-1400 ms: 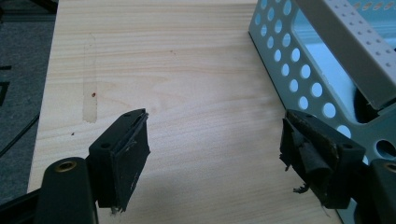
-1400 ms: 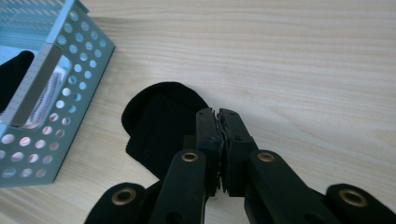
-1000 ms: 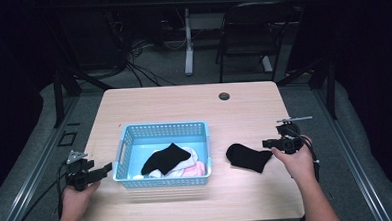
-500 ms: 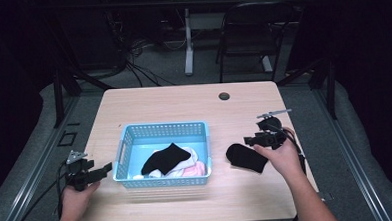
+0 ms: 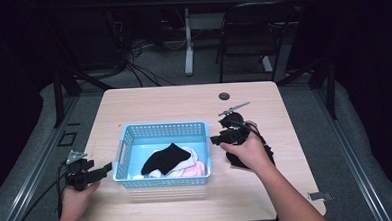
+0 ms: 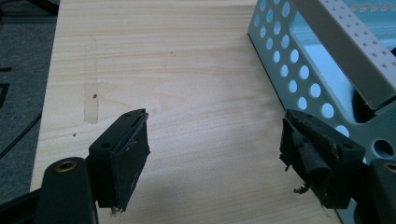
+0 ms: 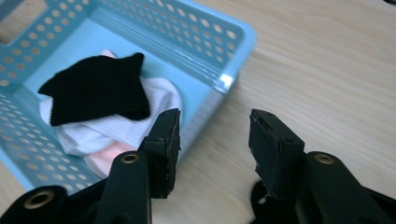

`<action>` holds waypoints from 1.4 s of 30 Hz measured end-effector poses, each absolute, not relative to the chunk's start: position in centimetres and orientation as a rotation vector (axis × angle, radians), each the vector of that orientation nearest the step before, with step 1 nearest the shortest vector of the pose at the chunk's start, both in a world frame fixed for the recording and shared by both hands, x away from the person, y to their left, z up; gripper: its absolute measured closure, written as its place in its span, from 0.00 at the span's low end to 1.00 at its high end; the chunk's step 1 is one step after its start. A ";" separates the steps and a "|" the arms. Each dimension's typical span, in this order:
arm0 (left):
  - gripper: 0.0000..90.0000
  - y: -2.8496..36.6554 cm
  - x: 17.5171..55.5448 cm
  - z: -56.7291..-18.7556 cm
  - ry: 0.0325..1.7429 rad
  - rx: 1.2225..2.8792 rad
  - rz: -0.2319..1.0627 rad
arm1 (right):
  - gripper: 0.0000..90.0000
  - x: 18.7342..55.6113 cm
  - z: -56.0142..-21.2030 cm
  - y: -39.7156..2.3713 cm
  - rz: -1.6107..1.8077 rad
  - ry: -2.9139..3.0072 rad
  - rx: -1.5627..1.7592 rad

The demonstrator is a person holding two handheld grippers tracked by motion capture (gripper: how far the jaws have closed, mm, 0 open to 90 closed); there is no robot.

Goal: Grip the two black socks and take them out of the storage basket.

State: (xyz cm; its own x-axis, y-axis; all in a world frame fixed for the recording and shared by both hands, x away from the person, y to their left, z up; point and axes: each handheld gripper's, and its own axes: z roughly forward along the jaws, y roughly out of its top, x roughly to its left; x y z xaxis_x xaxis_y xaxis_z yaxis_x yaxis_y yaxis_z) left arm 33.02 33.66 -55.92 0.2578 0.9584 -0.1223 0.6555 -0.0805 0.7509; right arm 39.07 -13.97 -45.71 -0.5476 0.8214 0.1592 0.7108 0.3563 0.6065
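- High view, far left: the left claw (image 5: 102,169) rests low at the near-left corner of the bench (image 5: 158,99), held in the person's left hand (image 5: 77,200) and aimed rightward at the short left wall of the blue basket (image 5: 128,146).
- Left gripper view: its jaws stand wide with nothing between them but bare wood; the perforated wall of the basket (image 6: 285,65) lies just beside the right-hand jaw, not touching it as far as I can tell.
- Centre: inside the basket a black sock (image 5: 163,158) lies on top of white and pink socks (image 5: 189,167), its long axis running slantwise from near-left to far-right.
- Right of the basket: the right claw (image 5: 216,138) hovers just off the basket's right wall, pointing left toward it — held in the right hand (image 5: 248,150).
- Right gripper view: these jaws are also spread wide and empty, straddling the basket's near corner, with the black sock (image 7: 95,88) ahead and to the left.
- Far right: a second black sock (image 5: 236,161) lies on the bench under and behind the right hand, mostly hidden; it peeks out below the jaws in the right gripper view (image 7: 259,205).
- Judgement: that loose sock sits behind the right claw's tips — so any pickup calls for drawing back or turning, and the right hand is far the nearer.
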 end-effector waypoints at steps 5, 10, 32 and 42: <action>0.26 33.7 33.0 -55.9 1.476 1.805 0.536 | 0.62 39.6 -45.8 -11.2 0.963 2.483 1.339; 0.26 33.7 33.0 -55.9 1.474 1.805 0.537 | 0.64 40.4 -46.0 -9.0 0.962 2.539 1.322; 0.26 33.8 33.1 -55.9 1.471 1.803 0.534 | 0.72 42.9 -49.8 -2.5 0.808 2.706 1.316; 0.26 33.8 33.1 -55.8 1.469 1.804 0.532 | 0.72 43.5 -51.2 -1.7 0.671 2.753 1.364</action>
State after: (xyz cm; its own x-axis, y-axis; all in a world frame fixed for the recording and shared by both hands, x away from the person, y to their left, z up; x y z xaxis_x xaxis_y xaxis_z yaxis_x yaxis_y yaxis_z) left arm 33.09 33.77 -55.82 0.2592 0.9570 -0.1306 0.6510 -0.0732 0.7555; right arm 43.50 -1.75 -51.17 -0.6236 0.7587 0.1882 0.7602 0.5326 0.3721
